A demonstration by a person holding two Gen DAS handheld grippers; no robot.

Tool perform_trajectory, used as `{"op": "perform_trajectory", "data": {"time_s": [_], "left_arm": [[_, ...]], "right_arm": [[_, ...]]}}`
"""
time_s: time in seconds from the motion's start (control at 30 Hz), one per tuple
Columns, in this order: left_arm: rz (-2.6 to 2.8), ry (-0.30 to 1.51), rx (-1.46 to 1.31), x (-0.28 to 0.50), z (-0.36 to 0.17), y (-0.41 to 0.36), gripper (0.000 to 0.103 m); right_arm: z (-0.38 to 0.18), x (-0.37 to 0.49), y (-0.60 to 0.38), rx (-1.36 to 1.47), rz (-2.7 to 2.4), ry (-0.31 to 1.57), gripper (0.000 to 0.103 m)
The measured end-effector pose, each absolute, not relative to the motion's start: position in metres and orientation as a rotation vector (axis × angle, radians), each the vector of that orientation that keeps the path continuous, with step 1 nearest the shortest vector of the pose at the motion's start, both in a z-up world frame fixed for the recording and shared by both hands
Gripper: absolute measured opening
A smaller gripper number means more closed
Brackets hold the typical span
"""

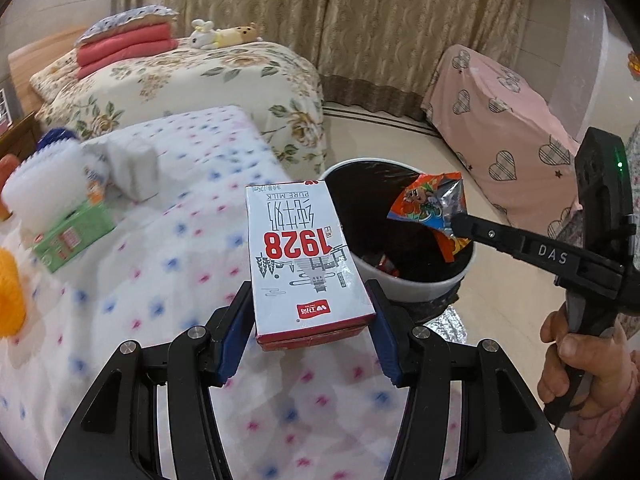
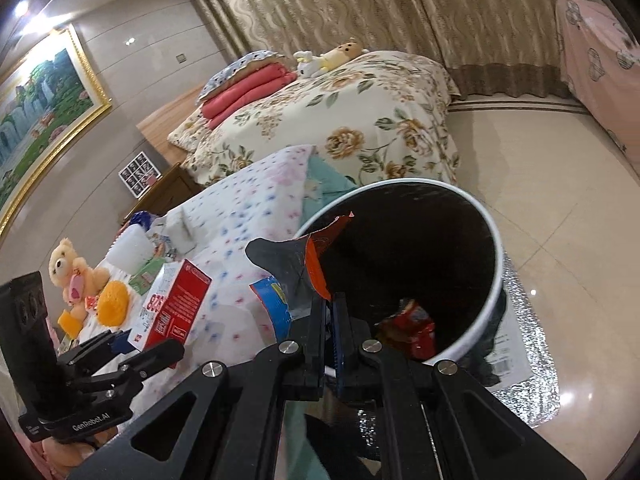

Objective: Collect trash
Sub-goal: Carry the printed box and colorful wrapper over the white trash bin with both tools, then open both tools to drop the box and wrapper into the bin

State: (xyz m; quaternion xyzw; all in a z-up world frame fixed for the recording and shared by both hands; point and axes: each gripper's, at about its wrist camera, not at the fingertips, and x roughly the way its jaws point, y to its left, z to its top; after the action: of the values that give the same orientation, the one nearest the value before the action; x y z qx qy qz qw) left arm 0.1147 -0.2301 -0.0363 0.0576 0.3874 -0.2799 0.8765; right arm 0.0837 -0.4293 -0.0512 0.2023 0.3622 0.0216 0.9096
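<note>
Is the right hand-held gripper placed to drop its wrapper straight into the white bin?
Probably yes. The right hand-held gripper holds the crumpled orange snack wrapper over the open mouth of the round white bin, with nothing blocking below.

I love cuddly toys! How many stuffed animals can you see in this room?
3. A white bunny and a yellow spotted plush lie on the flowery bed. A teddy bear sits on the dotted cloth. More could be hidden.
</note>
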Motion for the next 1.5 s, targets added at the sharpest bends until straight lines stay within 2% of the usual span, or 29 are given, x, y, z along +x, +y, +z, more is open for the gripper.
{"op": "perform_trajectory", "data": {"time_s": [0.7, 1.17, 1.33, 1.4, 1.43, 1.47, 1.5], "left_arm": [[-0.68, 0.85, 0.191, 0.14, -0.04, -0.305, 0.054], [-0.694, 0.892, 0.189, 0.155, -0.047, -0.317, 0.054], [-0.681, 0.91, 0.196, 0.158, -0.05, -0.319, 0.055], [-0.685, 0.913, 0.184, 0.158, -0.049, -0.317, 0.058], [-0.681, 0.912, 0.18, 0.157, -0.048, -0.315, 0.064], [-0.675, 0.904, 0.174, 0.155, -0.047, -0.312, 0.068], [-0.673, 0.898, 0.169, 0.154, -0.046, -0.309, 0.068]], "right_arm": [[-0.061, 0.096, -0.478, 0.432, -0.035, 0.77, 0.003], [-0.065, 0.111, -0.488, 0.423, -0.049, 0.798, 0.004], [-0.068, 0.116, -0.49, 0.429, -0.049, 0.814, 0.009], [-0.068, 0.117, -0.492, 0.44, -0.051, 0.822, 0.01], [-0.068, 0.117, -0.493, 0.443, -0.055, 0.821, 0.011], [-0.067, 0.116, -0.493, 0.444, -0.061, 0.818, 0.017], [-0.065, 0.115, -0.493, 0.446, -0.063, 0.815, 0.029]]}}
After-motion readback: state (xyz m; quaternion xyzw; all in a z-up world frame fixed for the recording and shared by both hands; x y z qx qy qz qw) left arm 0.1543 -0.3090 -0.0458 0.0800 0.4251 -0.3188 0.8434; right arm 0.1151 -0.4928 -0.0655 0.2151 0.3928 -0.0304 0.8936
